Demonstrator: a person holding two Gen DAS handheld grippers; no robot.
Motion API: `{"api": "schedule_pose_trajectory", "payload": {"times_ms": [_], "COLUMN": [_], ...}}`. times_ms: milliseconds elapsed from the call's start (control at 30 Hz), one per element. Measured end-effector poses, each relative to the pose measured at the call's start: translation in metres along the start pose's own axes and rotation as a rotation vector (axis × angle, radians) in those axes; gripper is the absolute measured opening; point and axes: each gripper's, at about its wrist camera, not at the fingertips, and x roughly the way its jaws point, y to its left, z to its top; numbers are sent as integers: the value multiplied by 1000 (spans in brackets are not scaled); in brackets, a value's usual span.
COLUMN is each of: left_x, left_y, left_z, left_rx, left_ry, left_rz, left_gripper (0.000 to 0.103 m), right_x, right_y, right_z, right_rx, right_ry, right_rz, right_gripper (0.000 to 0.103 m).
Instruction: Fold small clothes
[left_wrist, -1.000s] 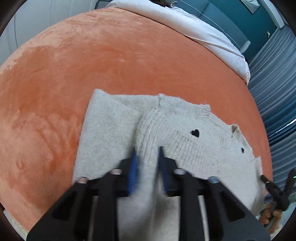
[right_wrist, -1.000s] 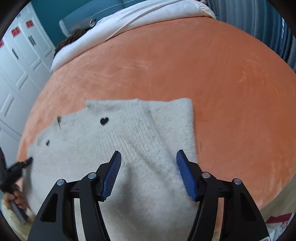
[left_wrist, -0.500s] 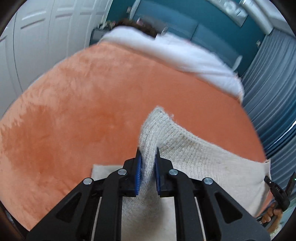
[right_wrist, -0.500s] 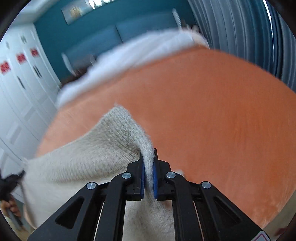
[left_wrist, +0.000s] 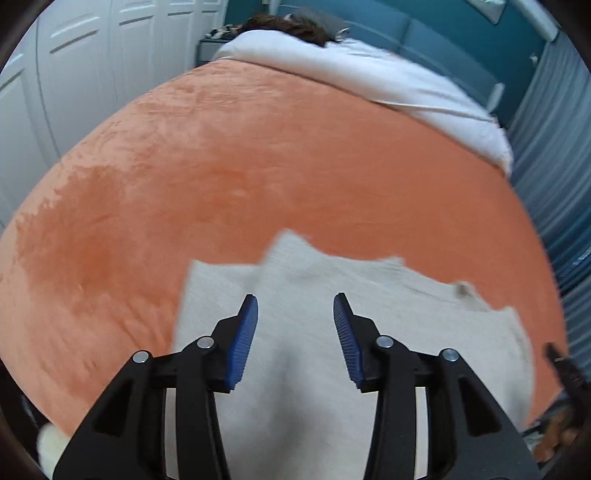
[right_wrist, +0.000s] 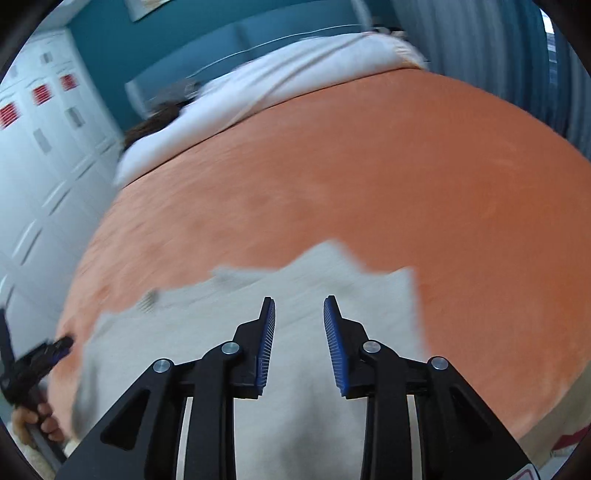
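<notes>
Here both tools are released: the left gripper (left_wrist: 295, 328) and the right gripper (right_wrist: 299, 332) hang with jaws spread, empty, just above the beige knit sweater (left_wrist: 332, 332) lying on the orange blanket (left_wrist: 221, 166). The fold's far edge looks uneven, so pinching now could drag layers askew. Beyond lies a white duvet (left_wrist: 351, 70).

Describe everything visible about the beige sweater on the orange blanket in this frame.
The beige sweater is a small, soft-looking knit, lying flat on the orange blanket with a layer folded over itself, its far edge stepped and uneven. Motion blur hides finer detail. The left gripper and right gripper hang open above it, gripping nothing.
</notes>
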Motion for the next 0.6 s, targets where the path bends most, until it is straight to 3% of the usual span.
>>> {"api": "schedule_pose_trajectory", "payload": {"times_ms": [133,233,300,367,433,600], "left_x": [-13,-10,-9,-6,-2,4], "left_y": [-54,-74,-82,-75,-63,-22], "left_z": [-37,-61,-74,-81,-87,-98], "left_rx": [39,61,91,78,51,17], "left_ry": [51,93,113,125,142,156], "left_rz": [-98,-124,-112,-90,-71,17], "left_gripper": [42,42,42,42,42,42], "right_x": [12,22,24,26,29,9], "right_y": [88,126,139,132,119,61], "right_z": [-59,-96,-114,-119,-121,-119], "right_rx": [-154,-205,-263,-261,-234,-144], "right_ry": [125,226,252,259,267,231], "right_rz": [172,264,260,247,221,135], "right_gripper": [20,14,14,12,1,0]}}
